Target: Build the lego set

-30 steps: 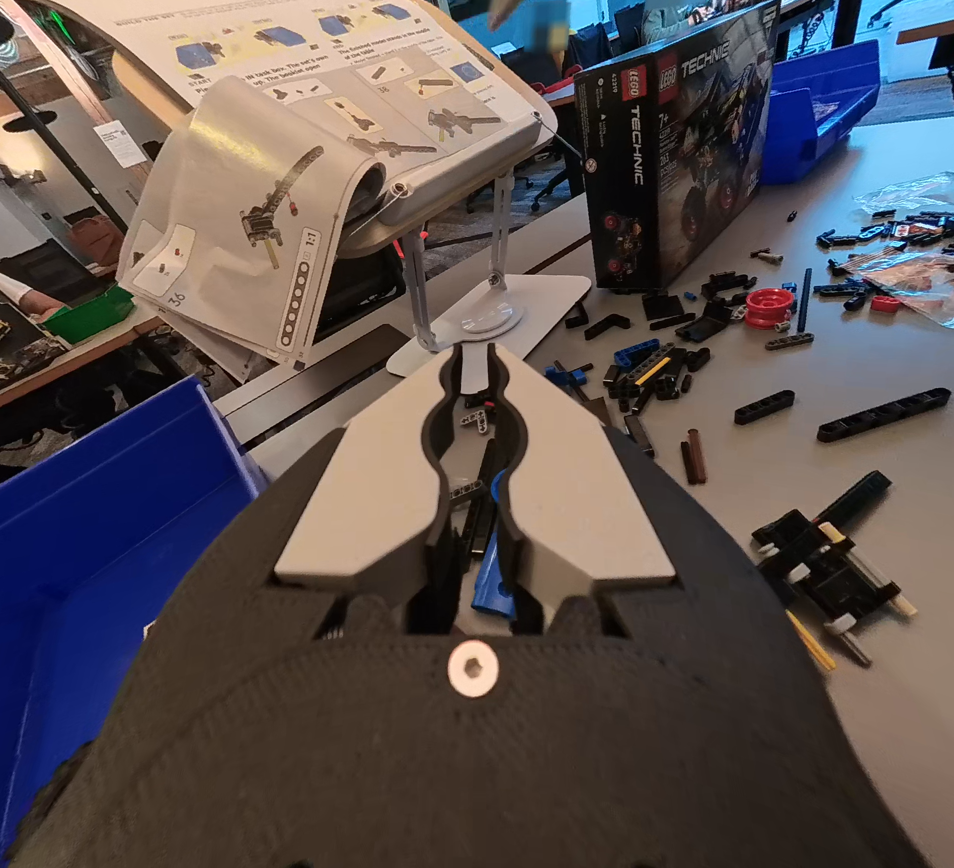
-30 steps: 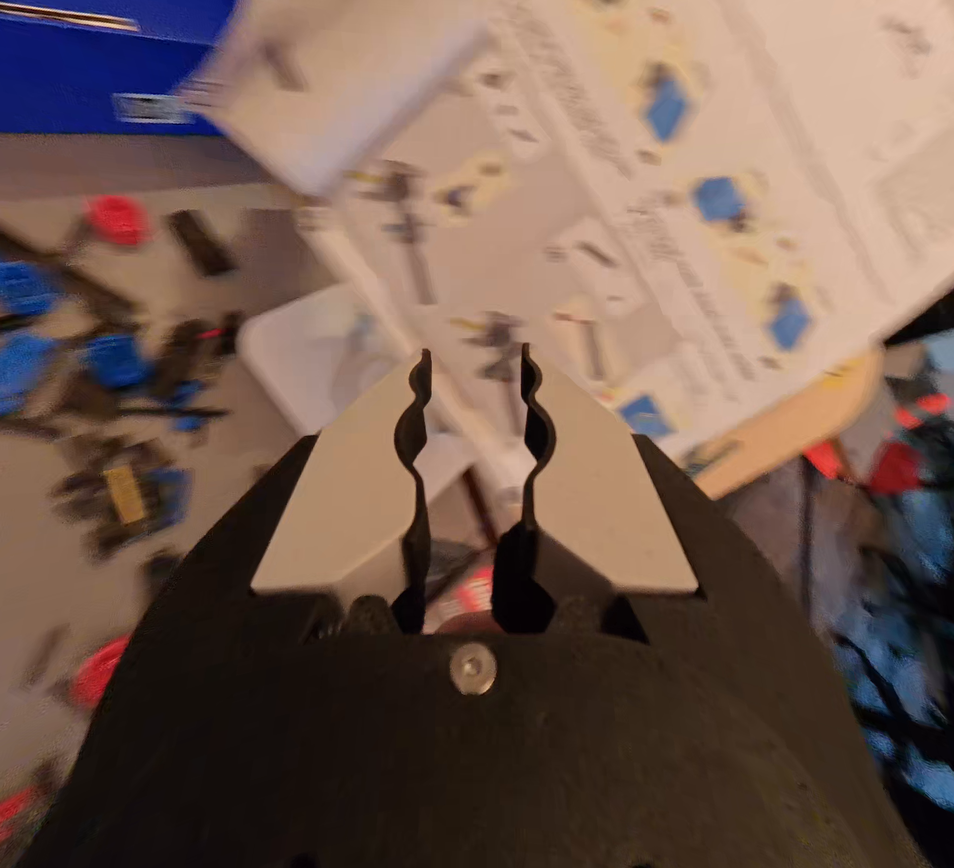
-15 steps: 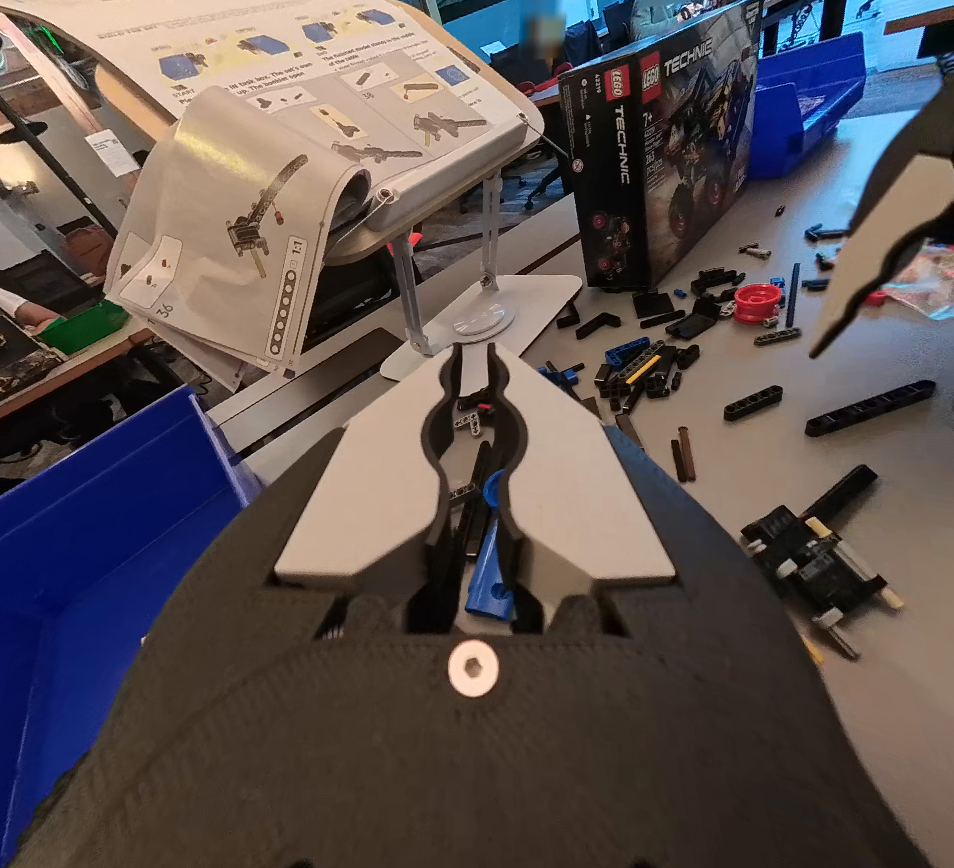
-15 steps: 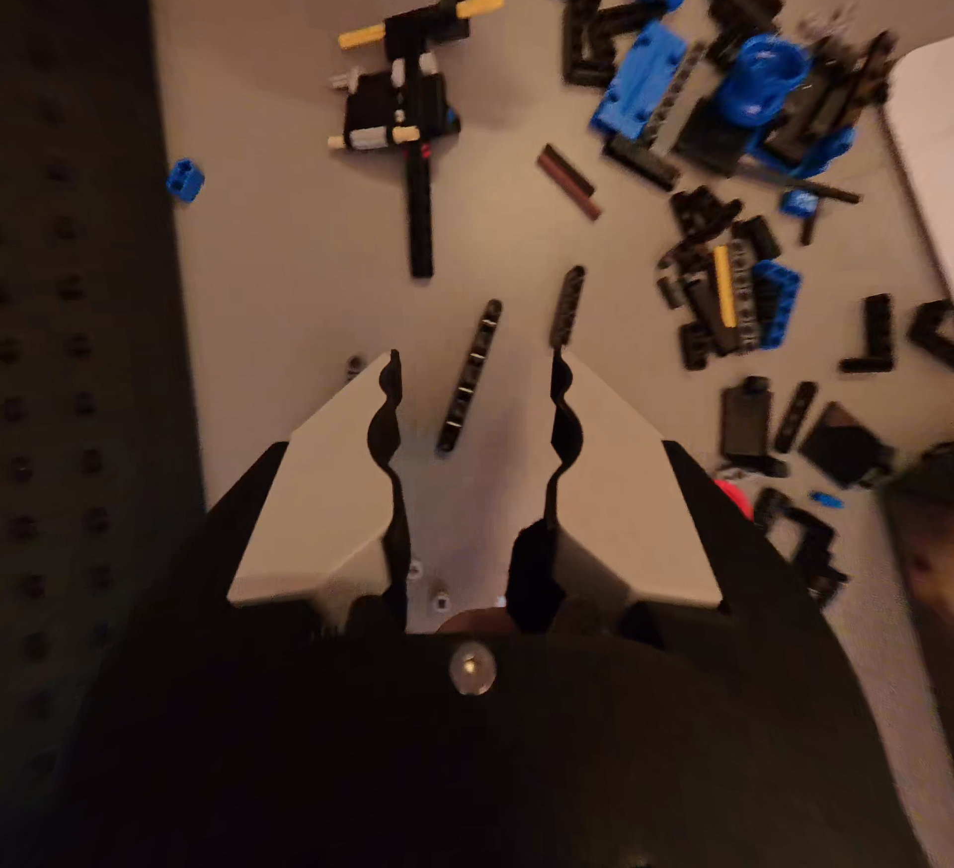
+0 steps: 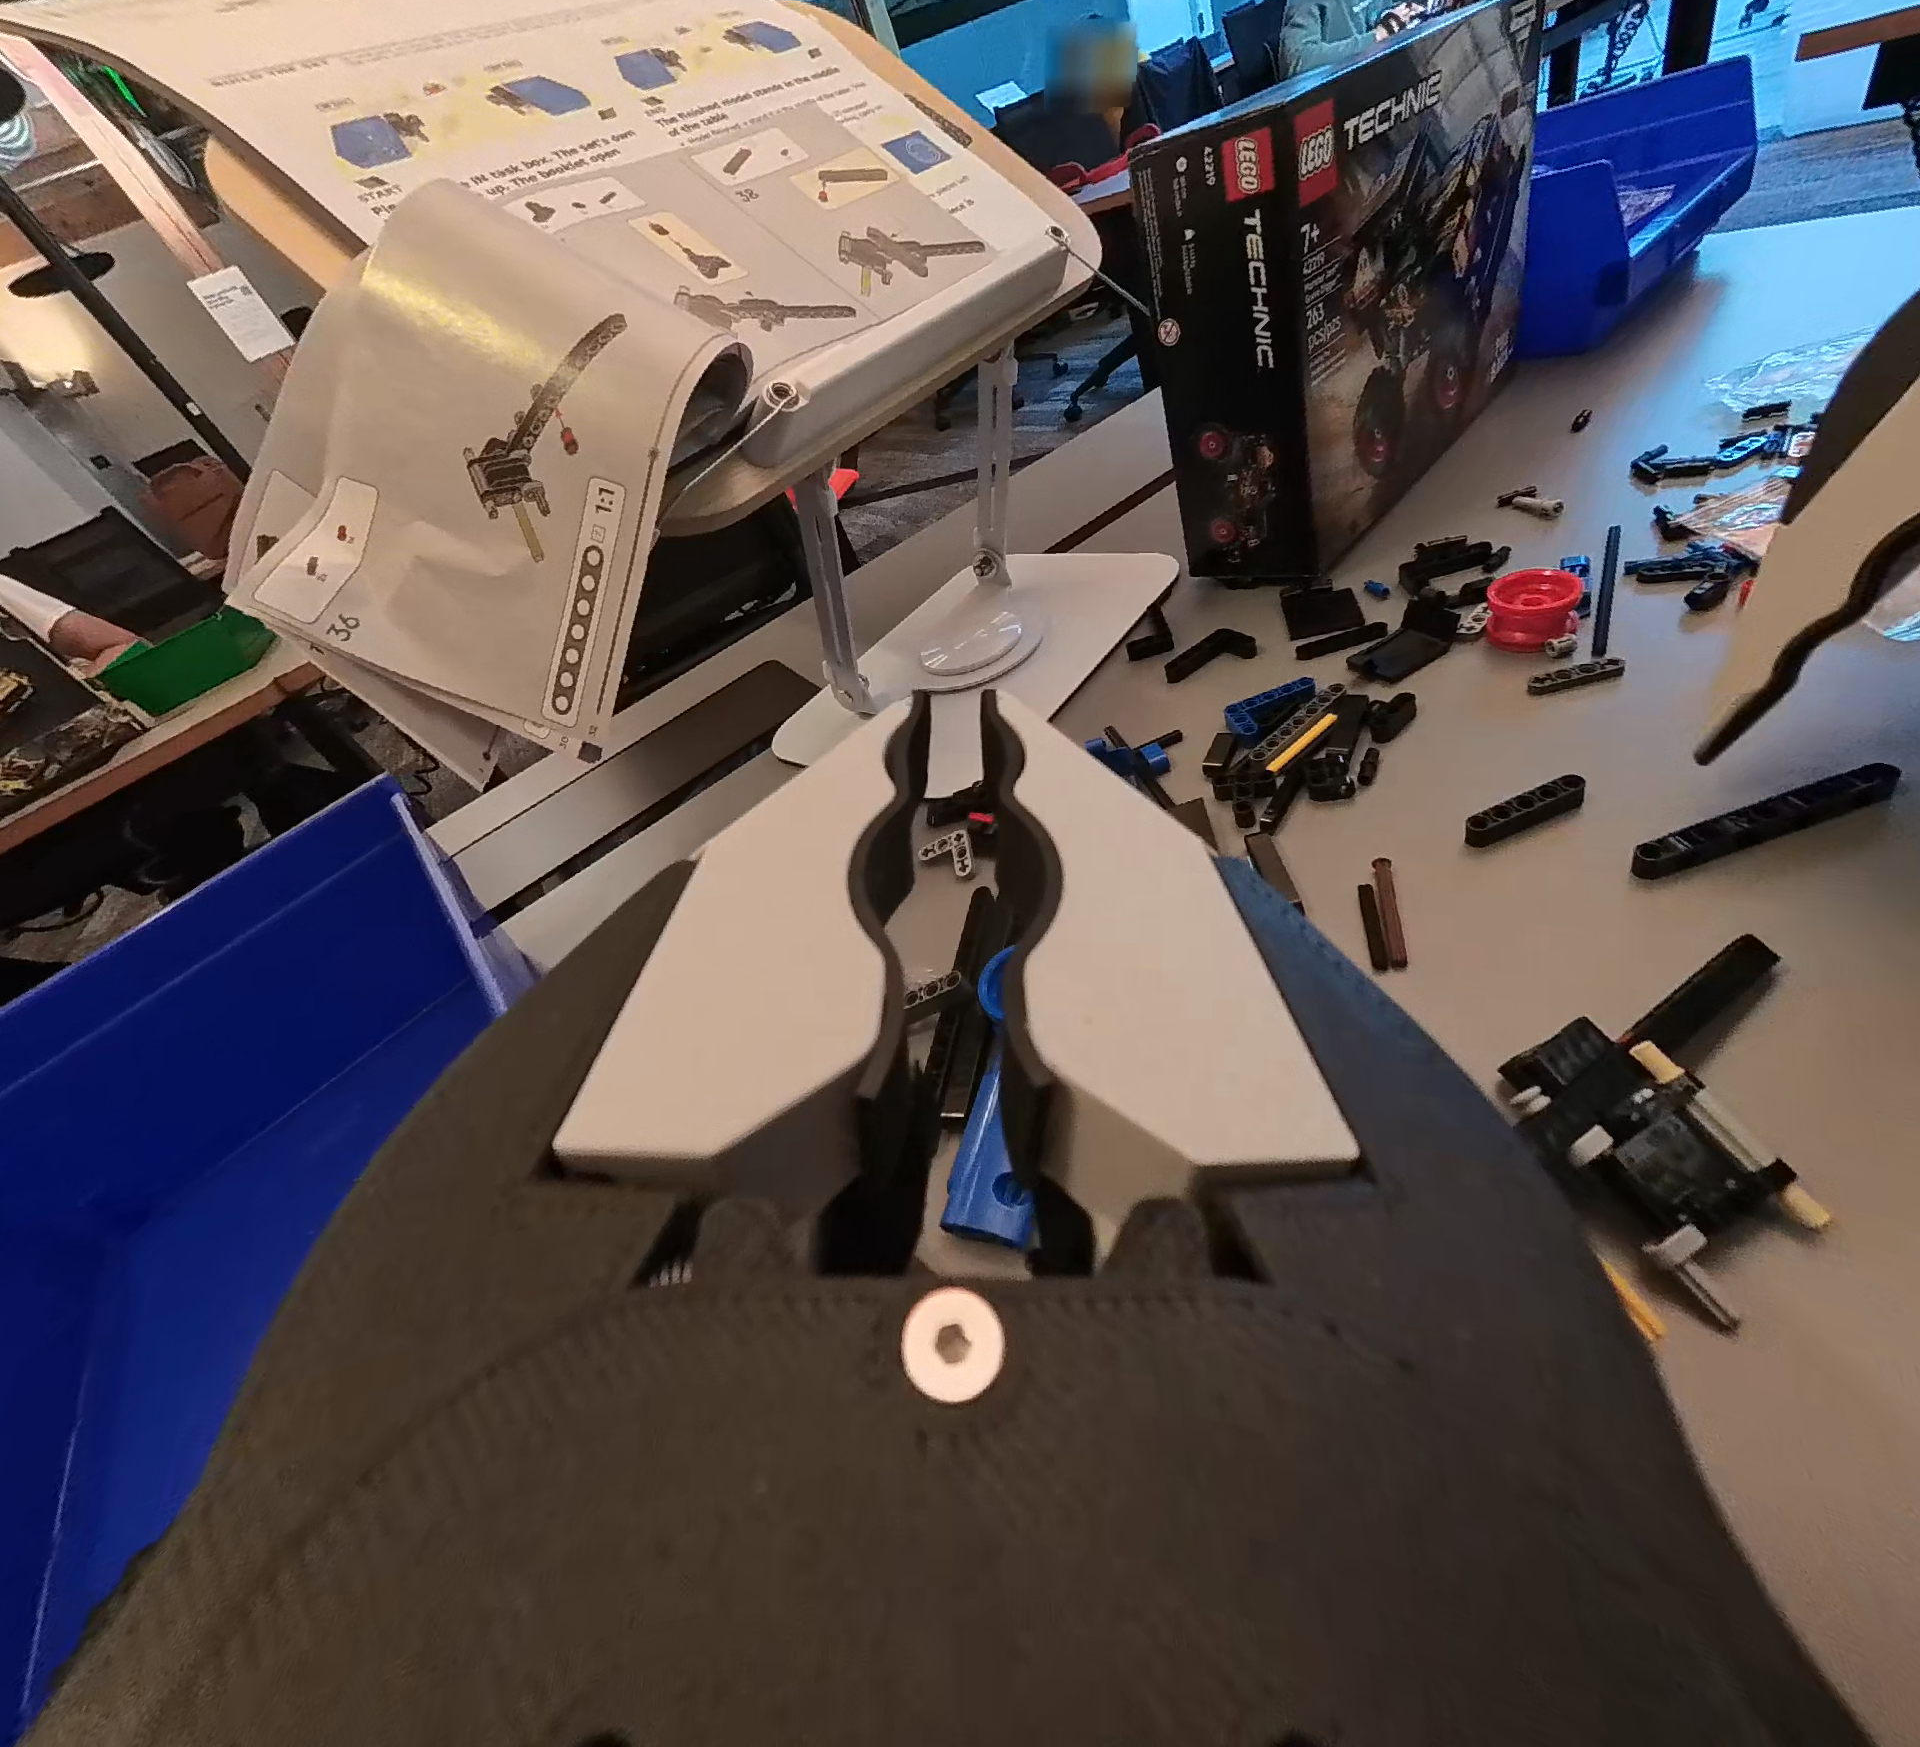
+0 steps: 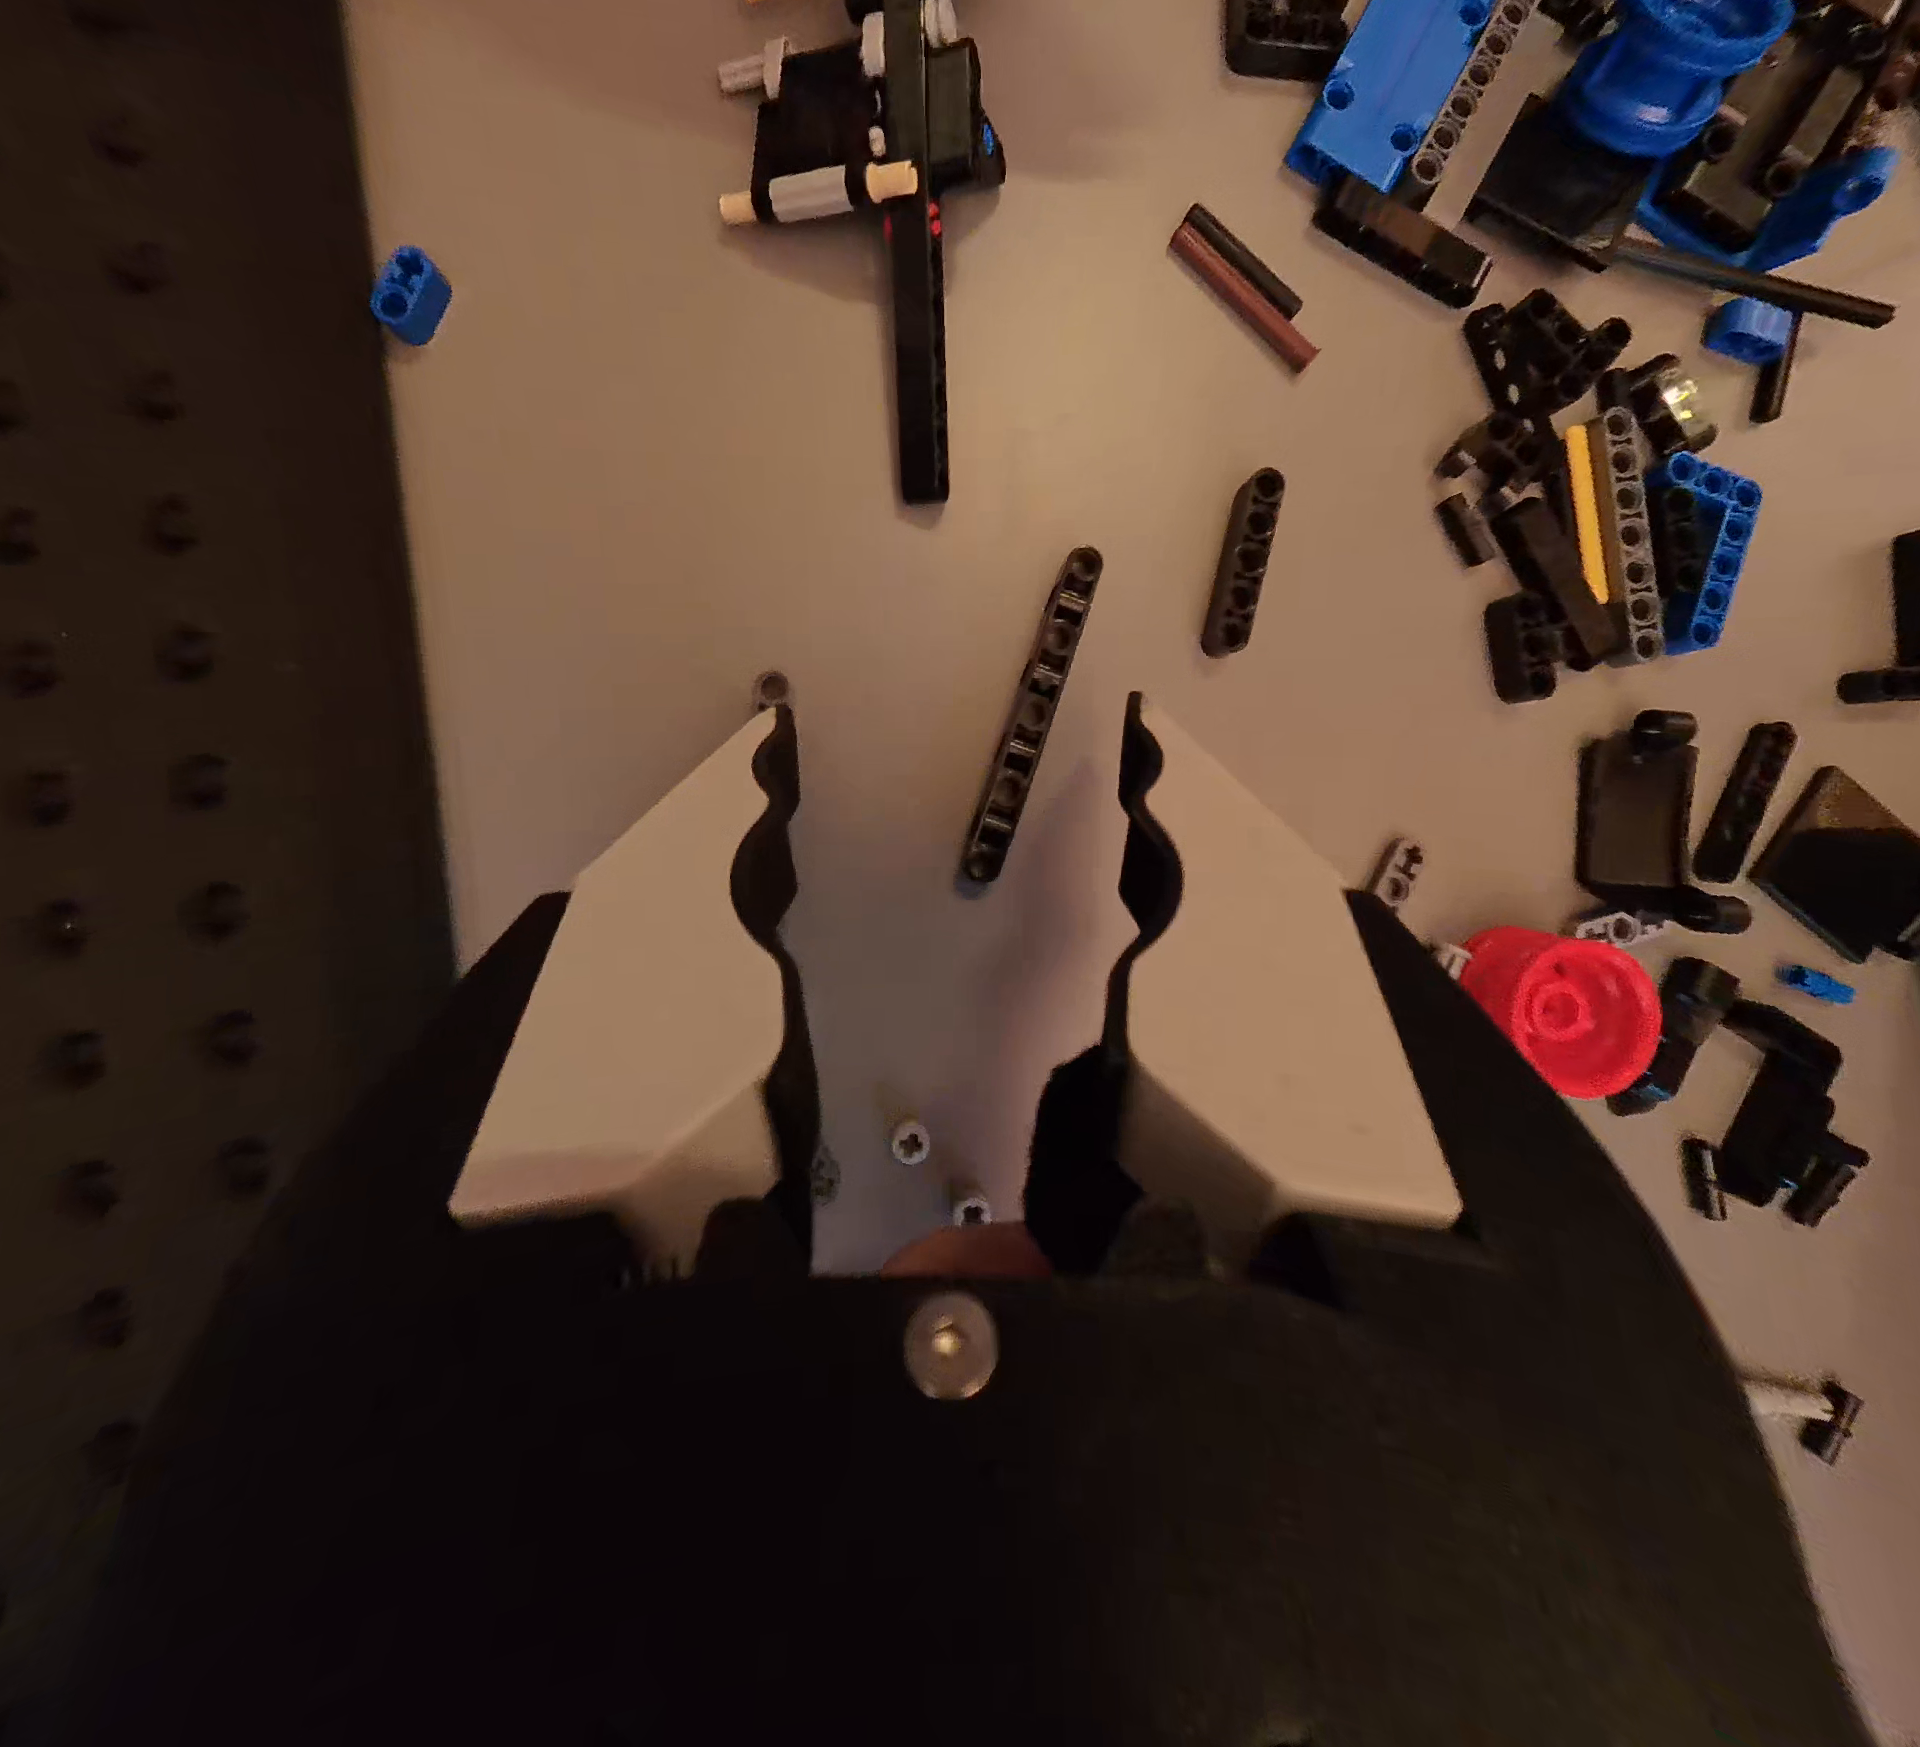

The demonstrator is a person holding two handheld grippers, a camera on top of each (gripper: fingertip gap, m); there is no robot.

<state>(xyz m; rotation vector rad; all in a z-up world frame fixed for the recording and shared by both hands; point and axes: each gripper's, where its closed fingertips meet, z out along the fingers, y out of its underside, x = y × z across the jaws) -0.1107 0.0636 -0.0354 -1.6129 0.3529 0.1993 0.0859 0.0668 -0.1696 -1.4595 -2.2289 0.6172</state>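
My left gripper [image 5: 951,710] hovers over a pile of black and blue Lego parts. Its jaws are nearly together with a narrow gap, and I see nothing held. My right gripper [image 6: 954,705] is open and points down at the table. A thin black beam [image 6: 1029,721] lies between its fingertips; it also shows in the left wrist view [image 5: 1766,819], under one right finger [image 5: 1787,596]. The partly built black assembly with tan axles [image 6: 894,87] lies beyond it and shows in the left wrist view [image 5: 1652,1147]. A short black beam [image 6: 1244,559] lies to the right.
The open instruction booklet [image 5: 623,170] rests on a stand beside the set's box [image 5: 1340,295]. A blue bin [image 5: 208,1126] is at my left, another [image 5: 1642,191] behind the box. A red wheel hub [image 6: 1558,1011], a blue hub [image 6: 1683,45] and loose parts crowd the right. A dark perforated mat [image 6: 156,554] borders the table. Across from one pair of fingers to the other is roughly 25 centimeters. The red wheel hub [image 6: 1558,1011] lies some 10 centimeters from my right tips, 25 centimeters from my left tips. Look for it in the left wrist view [image 5: 1551,589] too.
My right gripper swung from the booklet down over the table, opened wider and came closer to the thin black beam. My left gripper barely moved.
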